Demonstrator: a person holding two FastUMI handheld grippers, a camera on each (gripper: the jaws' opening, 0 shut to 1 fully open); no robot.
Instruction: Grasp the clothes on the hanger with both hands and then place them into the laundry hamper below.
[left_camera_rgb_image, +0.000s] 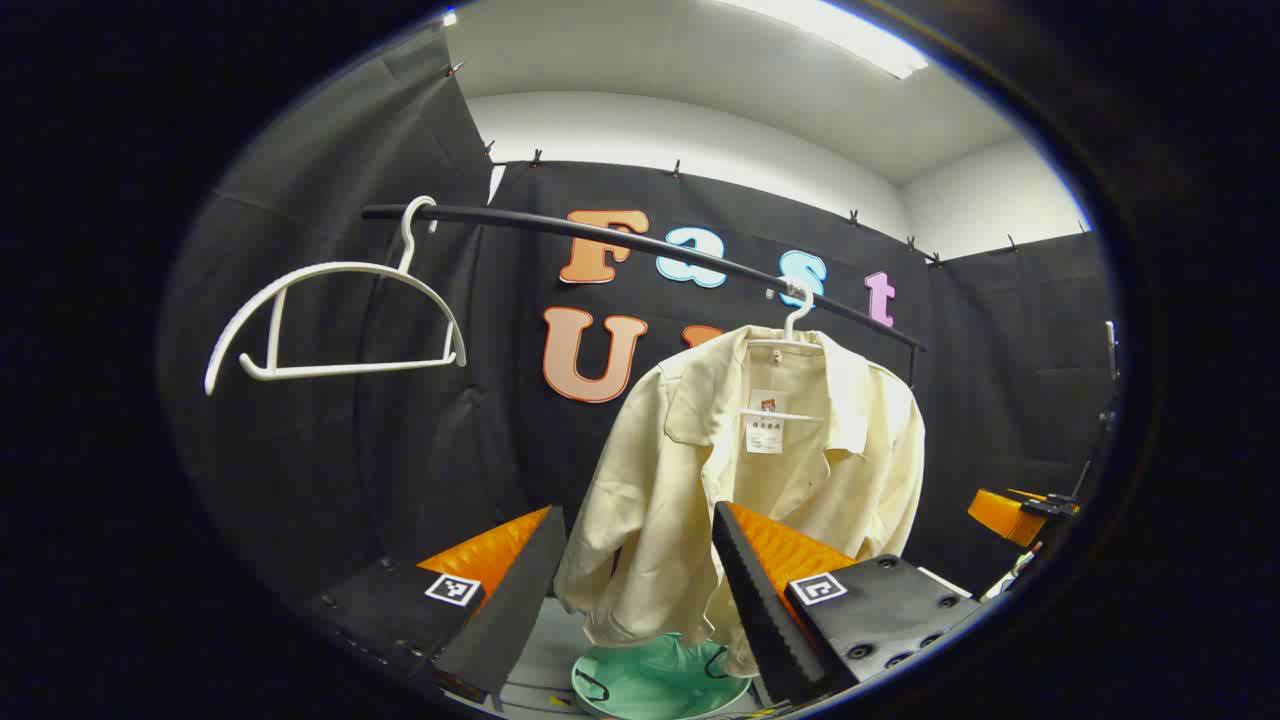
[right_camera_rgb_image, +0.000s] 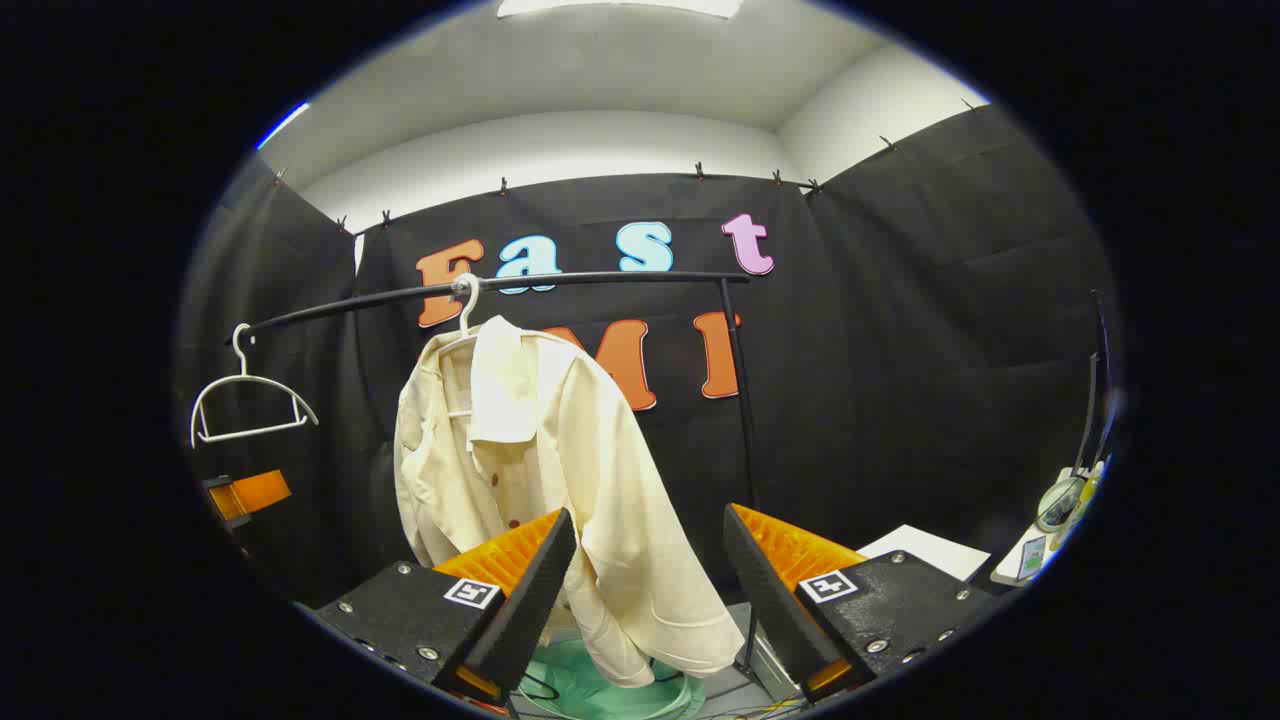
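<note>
Cream shirt (left_camera_rgb_image: 760, 480) is hanging on a white hanger (left_camera_rgb_image: 797, 330) hooked over the black rail (left_camera_rgb_image: 640, 245), its collar open and a tag showing inside the neck. In the left gripper view the left gripper (left_camera_rgb_image: 640, 590) is sitting below and in front of the garment with its fingers spread wide, gripping nothing; the shirt's lower part is showing in the gap between them. Beneath the hem the mint-green laundry hamper (left_camera_rgb_image: 650, 685) is standing on the floor, with the shirt's bottom edge hanging just above its rim. Another white hanger (left_camera_rgb_image: 335, 320), bare, is hanging farther along the same rail, well apart from the shirt.

In the right gripper view the right gripper (right_camera_rgb_image: 650, 600) is likewise pointing at the shirt (right_camera_rgb_image: 540, 470) with its fingers released and wide apart, one sleeve draping down between them. The hamper (right_camera_rgb_image: 600, 690) is lying below that sleeve, and the spare hanger (right_camera_rgb_image: 245, 395) is hanging at the rail's (right_camera_rgb_image: 600, 280) far end.
</note>
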